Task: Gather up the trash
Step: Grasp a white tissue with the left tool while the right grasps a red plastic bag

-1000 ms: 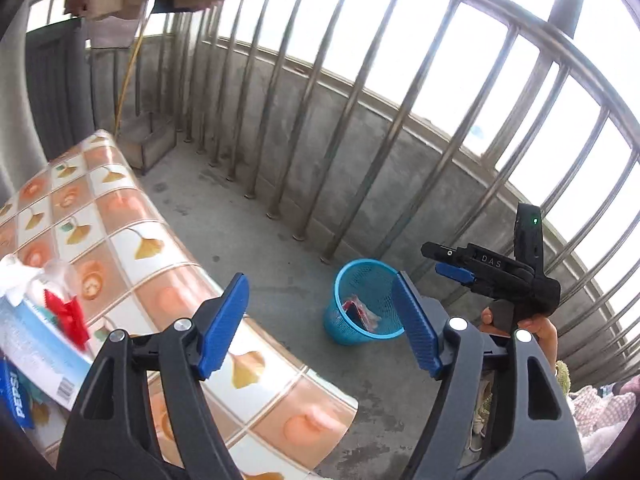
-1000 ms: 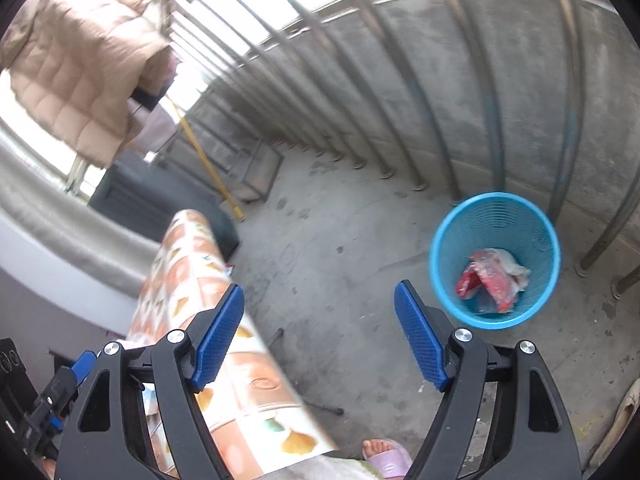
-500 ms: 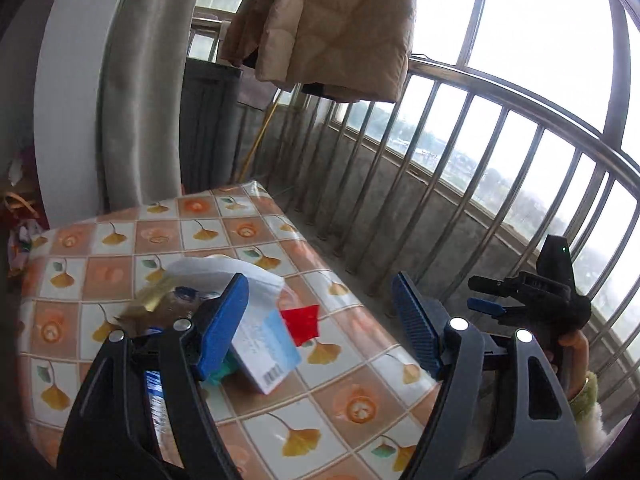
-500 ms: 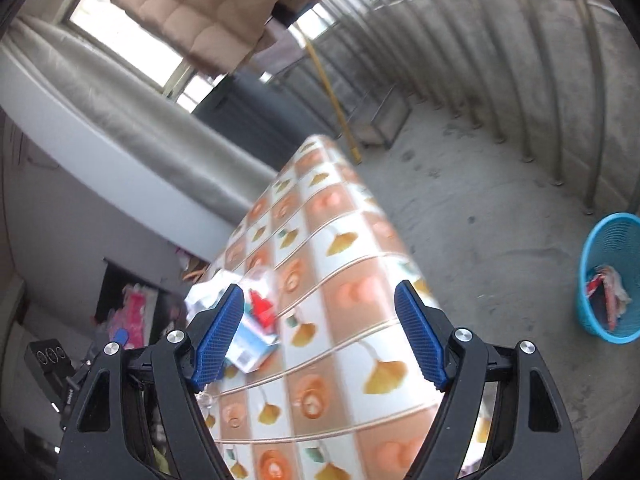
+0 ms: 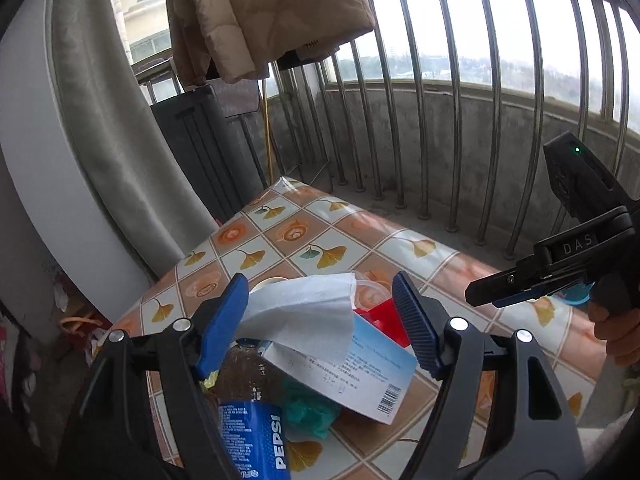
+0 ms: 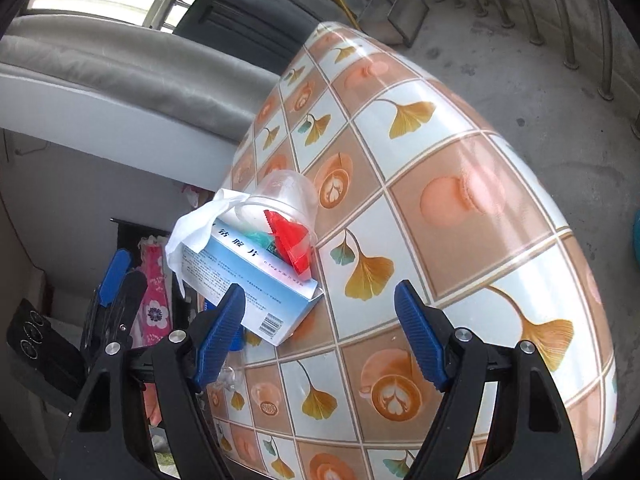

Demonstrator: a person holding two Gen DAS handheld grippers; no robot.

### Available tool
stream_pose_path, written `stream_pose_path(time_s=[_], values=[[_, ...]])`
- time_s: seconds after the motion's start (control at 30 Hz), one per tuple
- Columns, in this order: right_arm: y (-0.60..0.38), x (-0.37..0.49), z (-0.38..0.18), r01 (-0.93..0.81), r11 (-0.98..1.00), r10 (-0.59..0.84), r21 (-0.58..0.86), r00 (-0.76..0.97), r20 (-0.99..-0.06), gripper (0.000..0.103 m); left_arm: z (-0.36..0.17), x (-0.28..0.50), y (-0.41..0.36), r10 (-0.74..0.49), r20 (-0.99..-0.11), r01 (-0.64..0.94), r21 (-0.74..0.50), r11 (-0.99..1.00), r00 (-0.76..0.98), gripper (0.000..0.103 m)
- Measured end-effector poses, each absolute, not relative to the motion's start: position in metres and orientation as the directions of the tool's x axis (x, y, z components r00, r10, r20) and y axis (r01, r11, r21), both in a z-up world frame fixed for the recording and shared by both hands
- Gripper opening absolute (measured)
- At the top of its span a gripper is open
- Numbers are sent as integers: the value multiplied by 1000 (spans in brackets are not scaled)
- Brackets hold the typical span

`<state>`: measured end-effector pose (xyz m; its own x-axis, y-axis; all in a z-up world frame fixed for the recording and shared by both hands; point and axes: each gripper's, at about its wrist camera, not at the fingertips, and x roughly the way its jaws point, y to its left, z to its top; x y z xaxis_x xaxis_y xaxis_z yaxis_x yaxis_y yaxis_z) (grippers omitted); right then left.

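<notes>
A pile of trash lies on the patterned table (image 5: 320, 236): a white tissue (image 5: 304, 312), a blue-and-white medicine box (image 5: 360, 372), a red wrapper (image 5: 384, 320), a green crumpled piece (image 5: 308, 404) and a Pepsi bottle (image 5: 252, 436). My left gripper (image 5: 320, 320) is open just above the tissue and box. In the right wrist view the box (image 6: 248, 280), tissue (image 6: 196, 228), red wrapper (image 6: 292, 240) and a clear plastic cup (image 6: 284, 196) show. My right gripper (image 6: 320, 332) is open, empty, over the table (image 6: 460, 200) beside the box.
A metal railing (image 5: 460, 120) and concrete wall run behind the table. A beige jacket (image 5: 264, 12) hangs above. A dark folded object (image 5: 208, 148) leans by the curtain (image 5: 100, 120). The blue basket's edge (image 6: 636, 236) shows at the right. Concrete floor (image 6: 520, 60) lies beyond the table.
Both grippers have swung away from the blue basket on the floor toward the table. The trash pile now lies close under the left gripper and next to the right one.
</notes>
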<state>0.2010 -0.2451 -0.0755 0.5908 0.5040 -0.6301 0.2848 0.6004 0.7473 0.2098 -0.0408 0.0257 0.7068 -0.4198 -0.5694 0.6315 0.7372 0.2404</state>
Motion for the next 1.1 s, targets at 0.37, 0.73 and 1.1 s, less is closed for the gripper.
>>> stream_pose_path(time_s=[0.37, 0.73, 1.1], values=[[-240, 220, -85, 280, 583, 537, 763, 572, -620, 75, 7, 242, -43, -404, -674, 653, 154, 742, 618, 31], [-237, 237, -84, 241, 546, 570, 802, 595, -567, 70, 5, 251, -35, -437, -702, 647, 44, 761, 562, 2], [-226, 260, -93, 231, 577, 557, 784, 590, -584, 40, 21, 245, -27, -469, -649, 637, 32, 770, 599, 0]])
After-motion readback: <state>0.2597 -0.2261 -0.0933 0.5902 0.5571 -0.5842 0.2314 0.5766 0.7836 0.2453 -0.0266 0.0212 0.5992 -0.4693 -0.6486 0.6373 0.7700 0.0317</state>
